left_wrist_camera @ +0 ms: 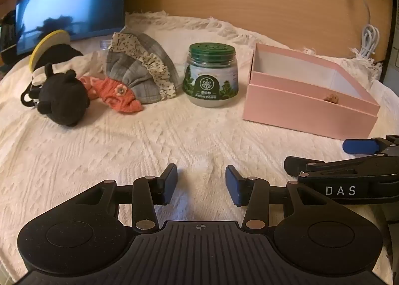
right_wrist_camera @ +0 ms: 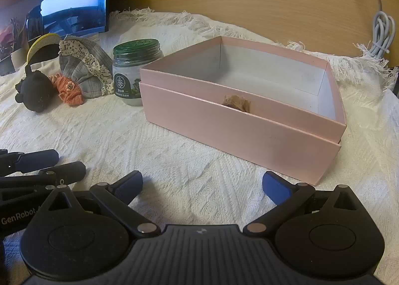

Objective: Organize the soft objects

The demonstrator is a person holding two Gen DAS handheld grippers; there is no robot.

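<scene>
I hold both grippers over the cloth (left_wrist_camera: 99, 150): left gripper (left_wrist_camera: 201, 186) half-open, right gripper (right_wrist_camera: 202, 189) wide, both empty; pink box (right_wrist_camera: 239, 130) far right

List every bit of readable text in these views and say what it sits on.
"DAS": right gripper body, left wrist view.
"GenRobot": left gripper body, right wrist view.
Jar label: Chinese lines, too blurred to read.
Hat trim: scattered printed letters, no words.

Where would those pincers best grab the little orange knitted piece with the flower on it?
Probably the free right end of the orange knitted piece, coming from above and the front. It lies flat; its other end is tucked against the black plush toy, and the grey fabric hat crowds behind.
</scene>
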